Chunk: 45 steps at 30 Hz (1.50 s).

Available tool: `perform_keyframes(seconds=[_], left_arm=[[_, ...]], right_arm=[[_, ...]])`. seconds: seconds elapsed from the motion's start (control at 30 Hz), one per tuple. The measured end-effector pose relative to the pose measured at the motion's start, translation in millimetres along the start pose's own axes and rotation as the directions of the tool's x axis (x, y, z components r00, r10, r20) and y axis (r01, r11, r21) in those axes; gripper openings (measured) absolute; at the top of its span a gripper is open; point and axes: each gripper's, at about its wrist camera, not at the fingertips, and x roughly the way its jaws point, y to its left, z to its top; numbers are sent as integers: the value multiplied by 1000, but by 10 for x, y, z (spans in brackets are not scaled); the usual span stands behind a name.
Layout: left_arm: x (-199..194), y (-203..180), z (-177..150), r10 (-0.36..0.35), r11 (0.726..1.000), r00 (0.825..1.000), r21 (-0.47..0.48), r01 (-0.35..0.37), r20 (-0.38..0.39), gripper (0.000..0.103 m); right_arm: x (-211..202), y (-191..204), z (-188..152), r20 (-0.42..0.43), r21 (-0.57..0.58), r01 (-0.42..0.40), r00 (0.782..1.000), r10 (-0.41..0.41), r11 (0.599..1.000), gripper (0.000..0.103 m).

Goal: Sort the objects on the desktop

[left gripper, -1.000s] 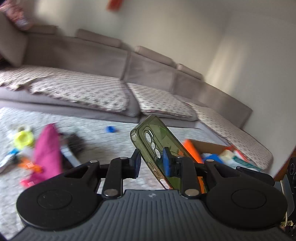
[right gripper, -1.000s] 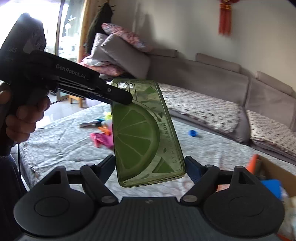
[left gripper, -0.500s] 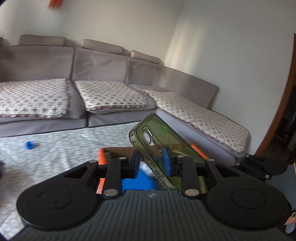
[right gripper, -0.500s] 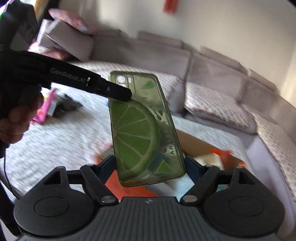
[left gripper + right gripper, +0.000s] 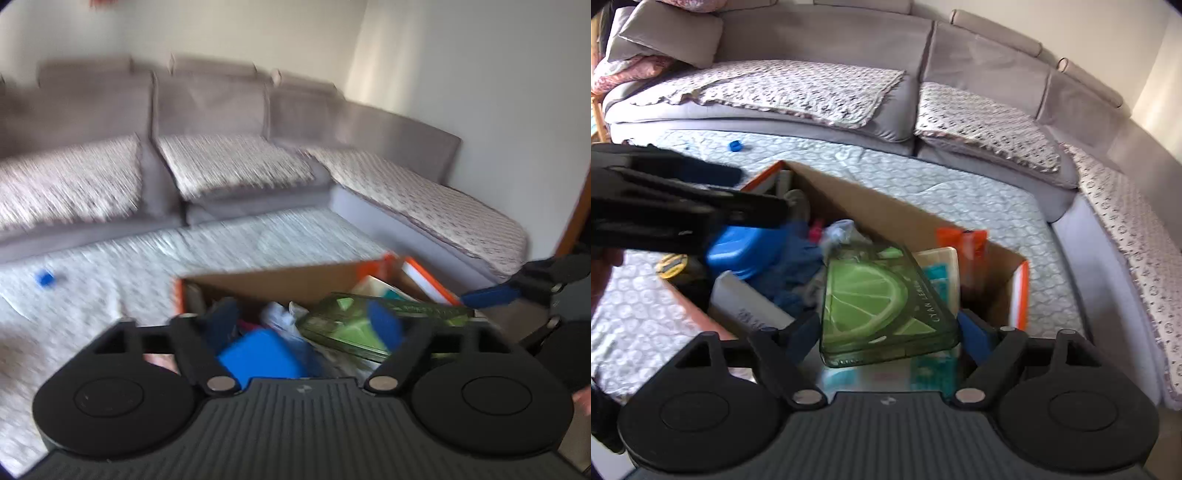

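Both the left gripper (image 5: 306, 328) and right gripper (image 5: 888, 334) gape wide over the cardboard box (image 5: 886, 206), where the green phone case (image 5: 875, 295) lies clear of their fingers.

**Grey corner sofa, pale walls**

A long grey sectional sofa (image 5: 979, 66) curves along the pale cream walls (image 5: 461, 74) and turns the corner on the right. Patterned covers (image 5: 798, 86) lie over its seat cushions. Loose pillows (image 5: 665, 35) are piled at its left end. A light quilted mat (image 5: 942, 177) spreads in front of it. Soft daylight falls on the walls.
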Motion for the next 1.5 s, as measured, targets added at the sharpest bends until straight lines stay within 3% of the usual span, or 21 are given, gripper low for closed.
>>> perform_keyframes(seconds=[0.03,0.1,0.17,0.33,0.5,0.87,1.5], left_arm=[[-42,27,-10,10,1000,1000,12,-10,-1,84],[-139,73,-37,44,999,999,31,-44,1,89],[-236,87,-57,95,994,995,53,-96,15,103],[-306,-59,-2,203,977,979,67,-201,-23,103],[-305,-144,46,203,975,978,105,-197,-52,103],[-111,-311,73,254,960,963,149,-239,-91,103],[-94,-333,37,225,974,967,31,-223,-119,103]], right_arm=[[-25,-7,-2,24,29,0,1000,0,1000,102],[-71,-33,-38,51,58,17,999,-20,998,103],[-113,-47,-40,58,69,37,997,-41,997,103],[-201,-94,24,20,133,104,994,-108,986,103],[-279,-210,36,10,219,129,991,-134,967,103],[-401,-274,-11,-11,246,167,986,-169,955,103],[-414,-247,-130,-6,270,208,977,-214,940,103]])
